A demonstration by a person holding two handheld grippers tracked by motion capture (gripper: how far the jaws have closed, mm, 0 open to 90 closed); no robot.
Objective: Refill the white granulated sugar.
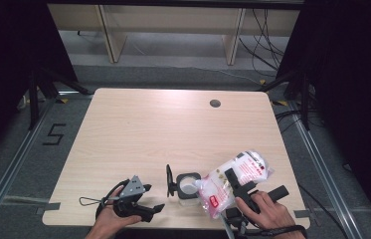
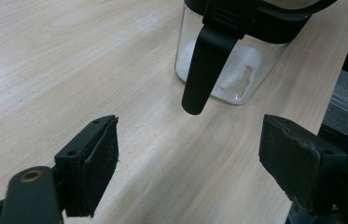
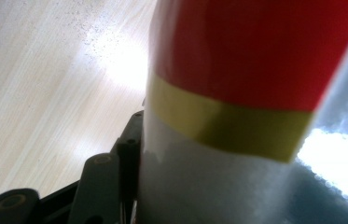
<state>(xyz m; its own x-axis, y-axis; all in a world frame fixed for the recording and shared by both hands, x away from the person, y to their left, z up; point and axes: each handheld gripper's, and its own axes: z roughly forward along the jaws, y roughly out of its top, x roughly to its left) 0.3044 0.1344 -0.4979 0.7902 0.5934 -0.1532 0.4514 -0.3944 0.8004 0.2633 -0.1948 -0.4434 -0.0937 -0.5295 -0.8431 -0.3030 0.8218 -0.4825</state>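
My right gripper (image 1: 236, 185) is clamped on a plastic bag (image 1: 235, 180) of white grains, tilted so its lower end hangs over the open glass jar (image 1: 188, 188) near the table's (image 1: 143, 129) near edge. My left gripper (image 1: 145, 199) rests left of the jar, jaws wide apart with nothing between them.

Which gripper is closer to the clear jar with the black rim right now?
Right. The right gripper holds the white bag tipped against the jar. The left gripper sits apart on the jar's other side, fingers open and empty.
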